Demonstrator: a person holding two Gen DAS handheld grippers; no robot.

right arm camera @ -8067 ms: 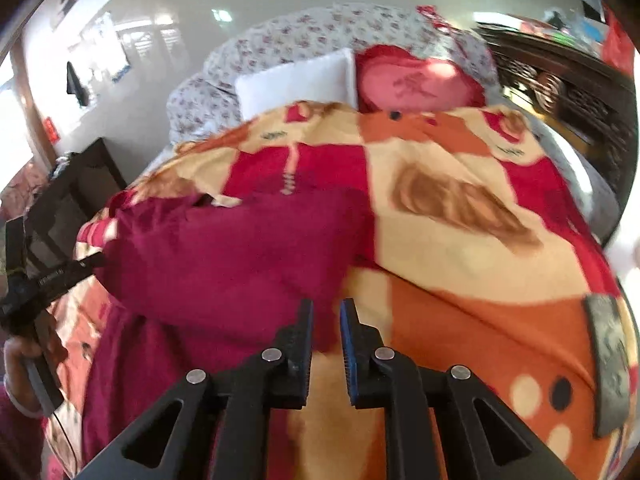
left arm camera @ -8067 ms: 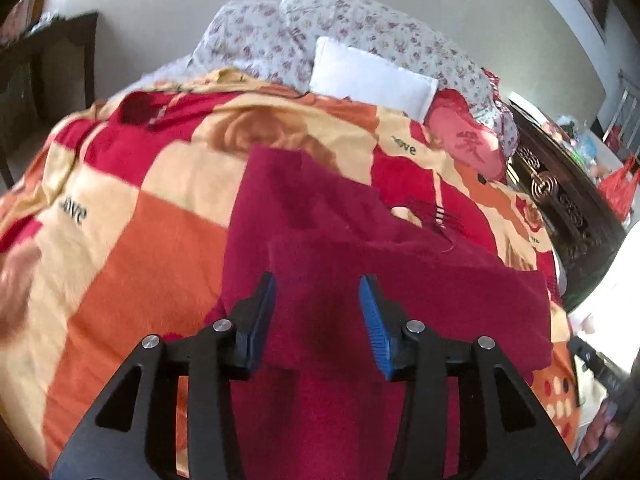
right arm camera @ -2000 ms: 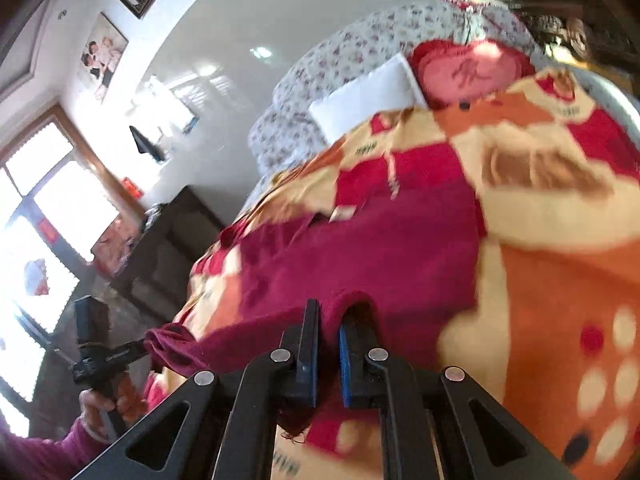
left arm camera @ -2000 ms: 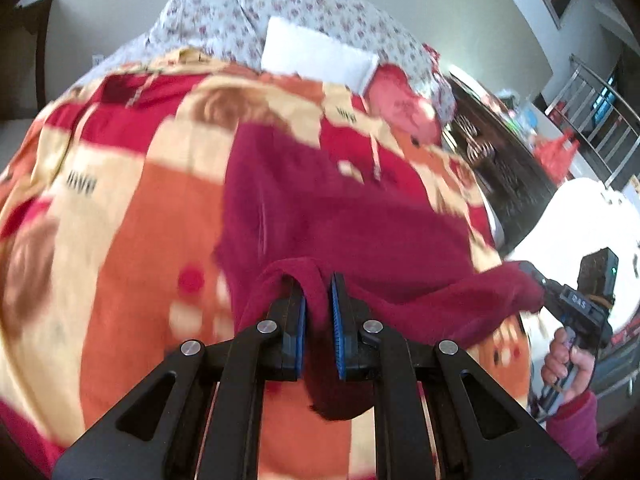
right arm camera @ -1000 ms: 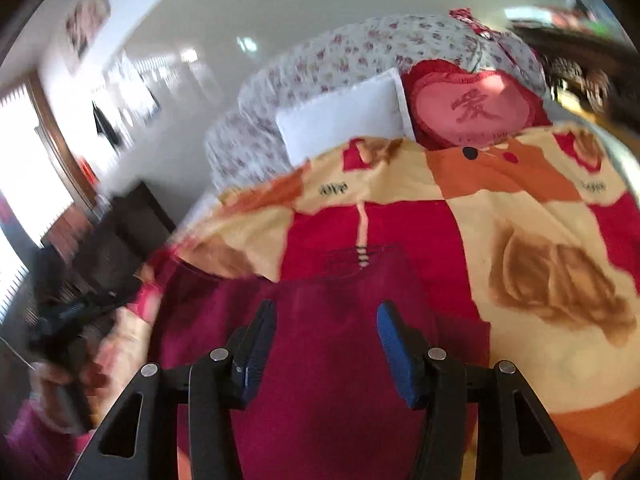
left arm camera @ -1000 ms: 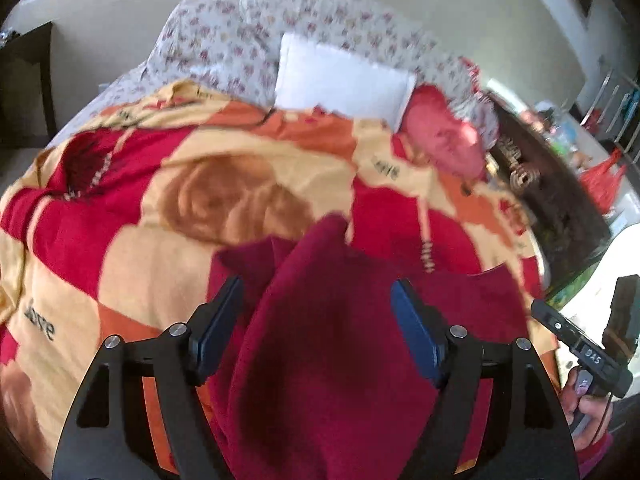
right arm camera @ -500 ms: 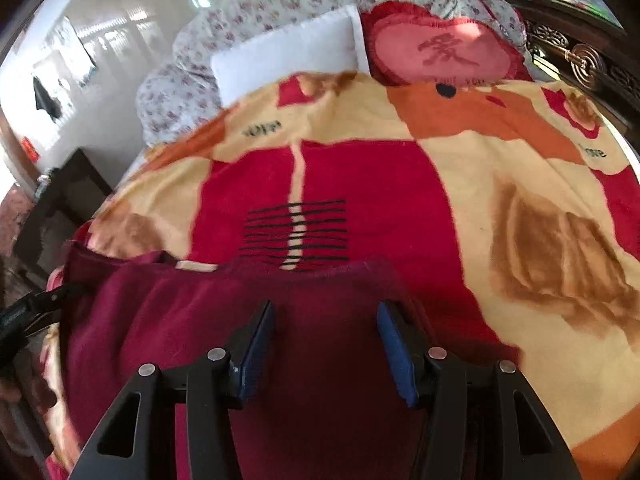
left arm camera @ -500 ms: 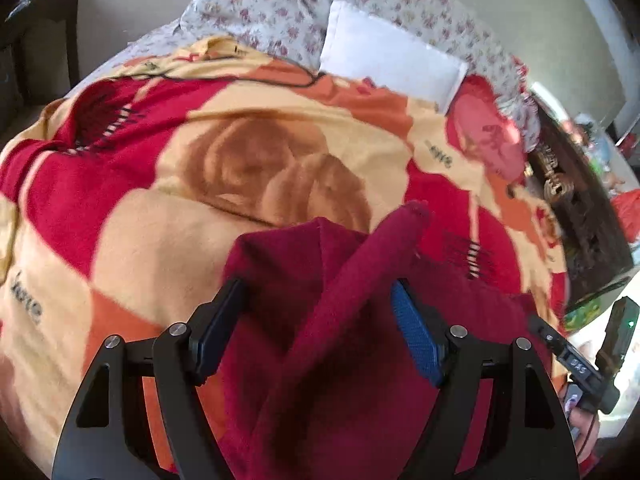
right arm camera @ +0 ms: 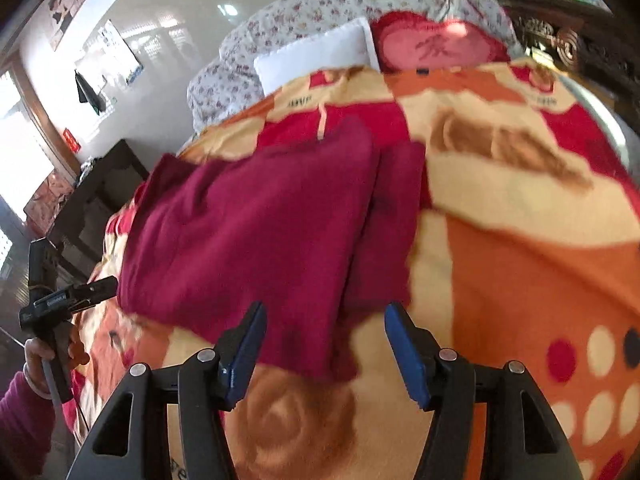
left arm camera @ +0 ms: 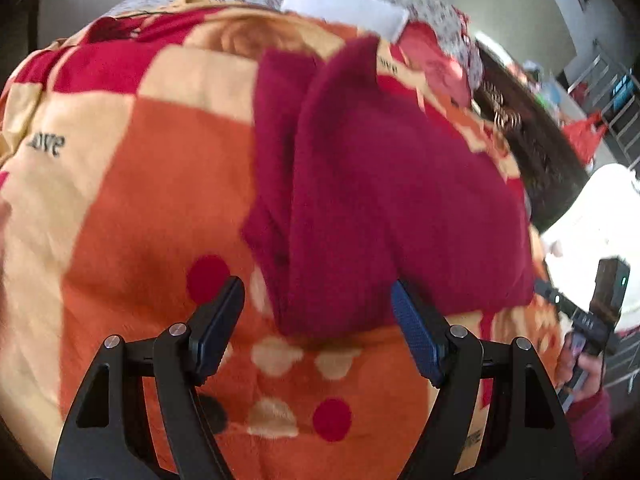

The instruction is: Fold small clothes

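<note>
Left wrist view shows the left gripper [left arm camera: 318, 326] with its blue-padded fingers [left arm camera: 414, 334] spread wide and holding nothing, hovering just short of the near edge of a maroon garment [left arm camera: 372, 184]. That garment lies on the blanket [left arm camera: 132, 208], a plush orange, red and cream patchwork spread over the bed. It is folded into a rough rectangle, with one thick layer laid over another; a narrower strip of the lower layer sticks out along one side, and a soft ridge runs up the fold toward a pointed far corner. From the right wrist, the right gripper [right arm camera: 324, 344] is likewise wide apart and empty, near the garment [right arm camera: 256, 220] edge. Beyond it sit a white pillow [right arm camera: 320, 54] and a red cushion [right arm camera: 436, 46].
</note>
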